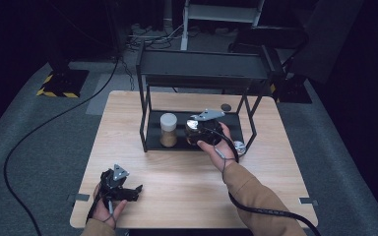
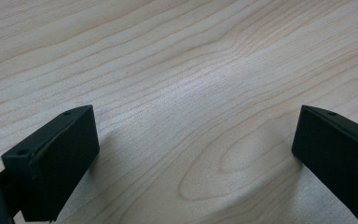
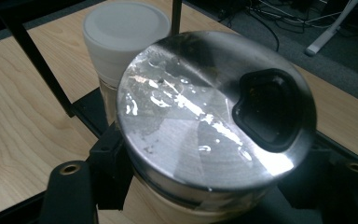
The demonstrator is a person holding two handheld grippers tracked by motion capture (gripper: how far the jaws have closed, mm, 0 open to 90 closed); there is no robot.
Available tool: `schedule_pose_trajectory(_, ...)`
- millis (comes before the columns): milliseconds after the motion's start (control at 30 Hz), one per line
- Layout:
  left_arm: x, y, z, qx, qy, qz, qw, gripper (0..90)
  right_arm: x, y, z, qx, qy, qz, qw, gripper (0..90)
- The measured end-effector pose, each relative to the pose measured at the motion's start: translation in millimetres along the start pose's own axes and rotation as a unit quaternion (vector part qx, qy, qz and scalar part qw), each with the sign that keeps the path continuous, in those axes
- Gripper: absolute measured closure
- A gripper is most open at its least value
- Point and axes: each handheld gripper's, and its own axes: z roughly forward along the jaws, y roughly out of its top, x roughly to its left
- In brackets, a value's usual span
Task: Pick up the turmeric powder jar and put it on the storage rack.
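A jar with a shiny metal lid (image 3: 186,121) and a black flap opening sits between the jaws of my right gripper (image 3: 205,191), which is shut on it. In the high view this jar (image 1: 193,129) is at the lower shelf of a black rack (image 1: 155,142), just right of a white-lidded jar (image 1: 168,129) holding brown powder. That white-lidded jar (image 3: 126,28) stands close behind the held one. My right gripper (image 1: 195,132) reaches in from the rack's front. Near the table's front left corner my left gripper (image 1: 134,190) lies low and open; its jaws (image 2: 196,158) frame bare wood.
The rack's top shelf (image 1: 202,66) overhangs the lower one, and thin black posts (image 3: 32,51) stand at its corners. A small silvery round thing (image 1: 239,146) lies by the rack's right front foot. A dark disc (image 1: 225,106) lies behind the rack. Cables trail on the floor.
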Motion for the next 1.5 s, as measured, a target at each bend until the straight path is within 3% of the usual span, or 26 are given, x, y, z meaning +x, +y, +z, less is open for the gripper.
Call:
schedule_pose_trajectory(867,-0.1,-0.2,0.1,-0.001,0.000,0.000,1.0000,0.5,-0.1,-17.8,51.4,0.014,-0.002,0.020,0.9997,31.8)
schedule_pose_trajectory(1200,-0.2,-0.2,0.0,0.000,0.001,0.000,1.0000,0.5,-3.8,-25.9,62.0,0.018,-0.008,0.031,0.9993,31.8)
schedule_pose_trajectory(1500,-0.2,-0.2,0.1,0.000,0.000,0.000,1.0000,0.5,-12.0,-26.0,61.9,0.022,0.004,0.051,0.9984,30.3)
